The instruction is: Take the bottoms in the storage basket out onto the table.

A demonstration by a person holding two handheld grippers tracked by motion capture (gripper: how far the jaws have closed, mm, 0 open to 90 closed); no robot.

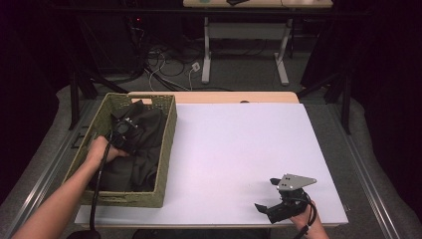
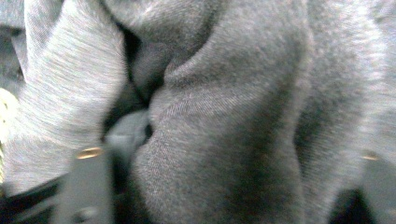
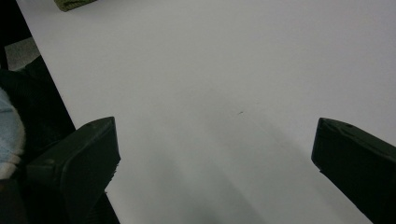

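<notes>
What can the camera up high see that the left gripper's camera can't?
The high view shows the woven basket, the white table and the right gripper, jaws spread, down near the table's front edge. The left gripper view shows close-up folds and knit, with a bunch of cloth between its two jaws. Both share the dark grey cloth.

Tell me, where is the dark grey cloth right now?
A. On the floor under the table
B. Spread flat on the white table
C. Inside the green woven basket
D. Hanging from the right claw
C: in the high view the dark grey cloth lies bunched inside the green woven basket at the left of the white table, with the left claw reaching into it.
</notes>
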